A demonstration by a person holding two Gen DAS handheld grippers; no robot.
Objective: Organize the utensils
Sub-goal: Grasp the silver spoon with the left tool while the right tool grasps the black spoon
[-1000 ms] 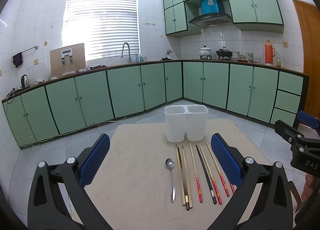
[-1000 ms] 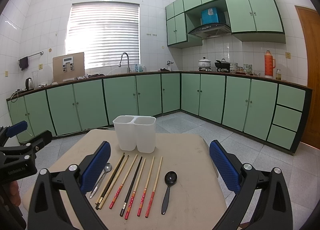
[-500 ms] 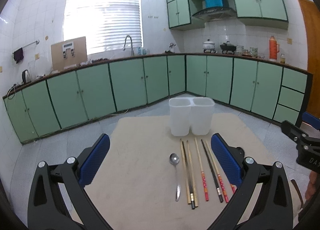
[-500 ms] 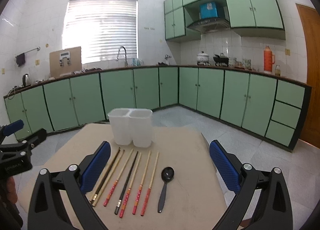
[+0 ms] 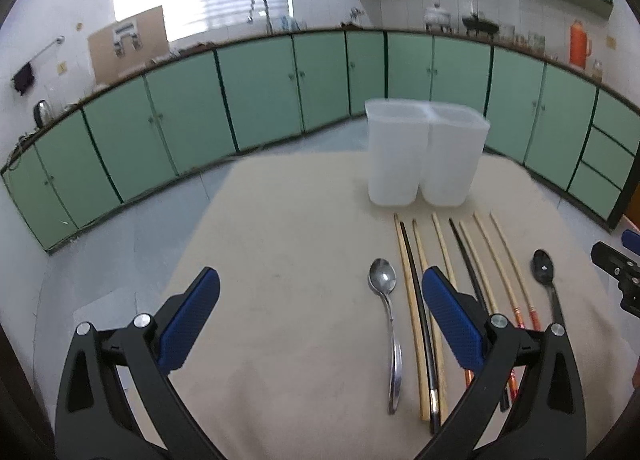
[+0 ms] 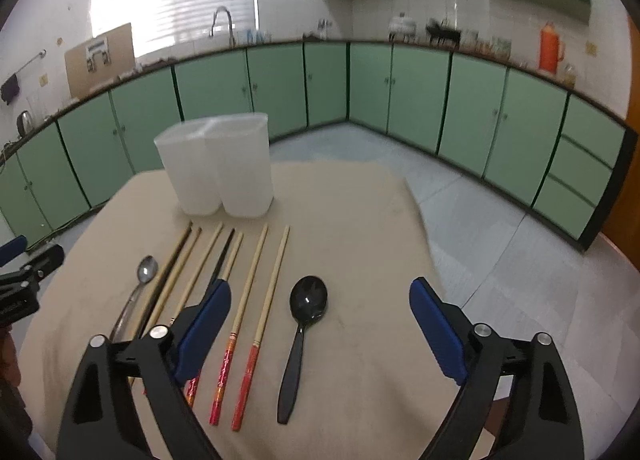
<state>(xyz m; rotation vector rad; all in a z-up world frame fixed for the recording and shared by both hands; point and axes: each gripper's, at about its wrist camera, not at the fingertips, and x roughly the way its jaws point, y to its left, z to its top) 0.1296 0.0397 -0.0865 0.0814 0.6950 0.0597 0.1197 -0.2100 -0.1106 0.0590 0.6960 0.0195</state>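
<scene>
Right wrist view: the right gripper [image 6: 320, 296] hangs over the black spoon [image 6: 304, 320], jaws spread and just narrowing, pads touching nothing. Chopsticks [image 6: 256, 296] lie in a row beside the spoon, a metal spoon [image 6: 140, 284] at the far left. Beyond stands the white two-compartment holder [image 6: 218, 164]; its inside cannot be seen. On the beige table [image 5: 288, 244], the left gripper [image 5: 320, 296] gapes, holding nothing.

Left gripper [image 5: 320, 292] hides some chopsticks' [image 5: 416, 300] lower ends, apparently.
</scene>
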